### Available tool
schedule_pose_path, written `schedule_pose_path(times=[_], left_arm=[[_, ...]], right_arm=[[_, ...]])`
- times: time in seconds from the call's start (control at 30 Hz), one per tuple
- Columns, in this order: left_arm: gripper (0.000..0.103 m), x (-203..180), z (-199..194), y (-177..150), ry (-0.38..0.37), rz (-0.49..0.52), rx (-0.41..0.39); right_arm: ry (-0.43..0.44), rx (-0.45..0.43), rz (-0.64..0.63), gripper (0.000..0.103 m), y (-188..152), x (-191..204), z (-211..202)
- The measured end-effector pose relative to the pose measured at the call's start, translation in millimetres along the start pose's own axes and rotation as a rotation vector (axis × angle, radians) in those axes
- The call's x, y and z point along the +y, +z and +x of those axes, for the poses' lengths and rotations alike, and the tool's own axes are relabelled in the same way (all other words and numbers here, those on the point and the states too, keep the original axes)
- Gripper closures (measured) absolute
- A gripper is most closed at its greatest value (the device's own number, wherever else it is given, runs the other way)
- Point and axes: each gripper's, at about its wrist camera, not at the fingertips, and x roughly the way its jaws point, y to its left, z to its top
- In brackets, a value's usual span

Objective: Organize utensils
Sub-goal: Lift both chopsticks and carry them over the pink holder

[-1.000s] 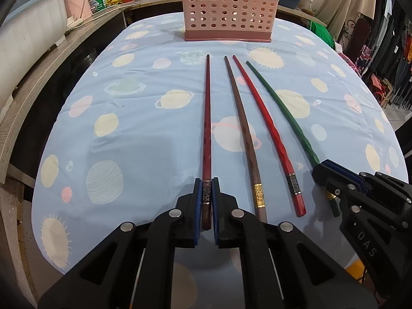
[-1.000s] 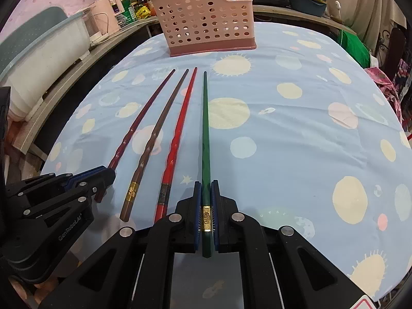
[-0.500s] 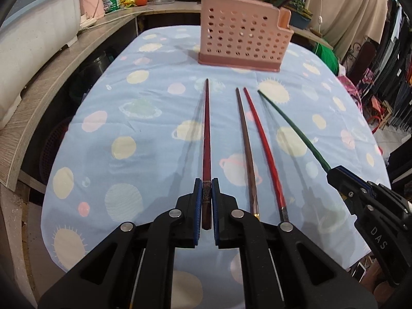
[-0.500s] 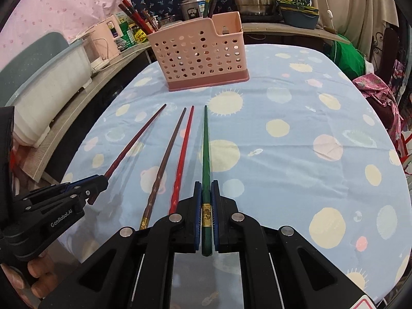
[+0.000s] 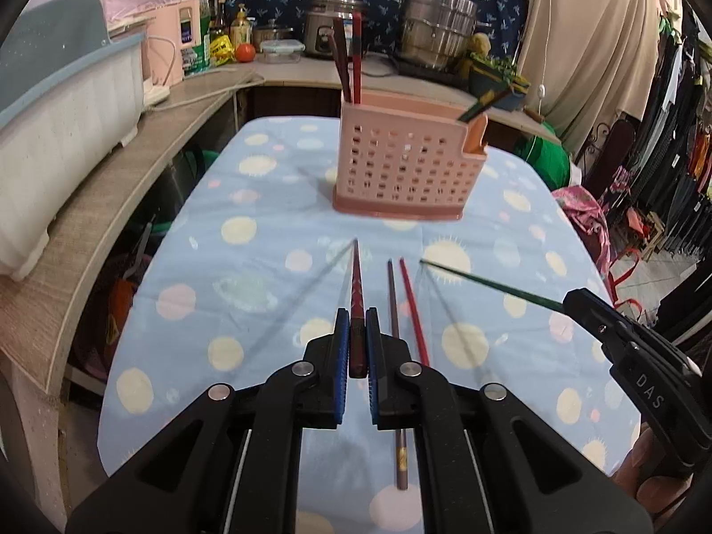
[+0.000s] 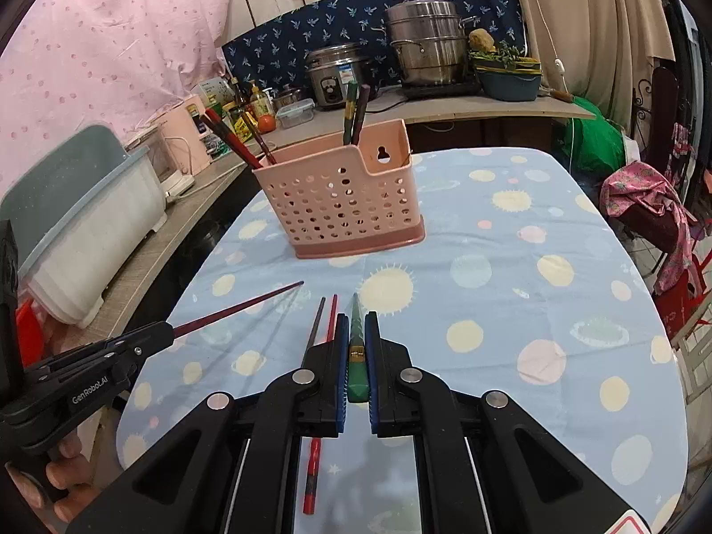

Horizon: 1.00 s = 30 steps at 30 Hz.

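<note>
My left gripper [image 5: 354,325] is shut on a dark red chopstick [image 5: 357,287], held above the table and pointing at the pink perforated utensil basket [image 5: 405,169]. My right gripper [image 6: 356,329] is shut on a green chopstick [image 6: 356,318], also lifted; it shows in the left wrist view [image 5: 489,282]. A brown chopstick [image 5: 394,311] and a bright red chopstick [image 5: 411,307] lie side by side on the blue tablecloth. The basket [image 6: 347,209] holds several chopsticks upright at both ends.
A wooden counter [image 5: 111,218] with a white and grey bin [image 5: 53,120] runs along the left. Pots and a rice cooker [image 6: 333,73] stand behind the basket. The table edge drops off at right near hanging clothes [image 5: 685,178].
Both grippers have lifted their chopsticks off the cloth and risen, tips pointing toward the basket. The brown and bright red chopsticks stay on the table.
</note>
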Motion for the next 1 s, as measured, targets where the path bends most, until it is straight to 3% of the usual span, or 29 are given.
schedule_pose_path(times=[0.67, 1.0], left_arm=[[0.096, -9.6, -17.9, 87.5, -0.009, -0.011, -0.134], [0.096, -24.2, -46.0, 142.7, -0.021, 0.009, -0.272]], right_arm=[[0.035, -0.179, 0.043, 0.096, 83.0, -4.4, -12.7], [0.085, -0.331, 0.072, 0.096, 140.3, -1.4, -32.0]])
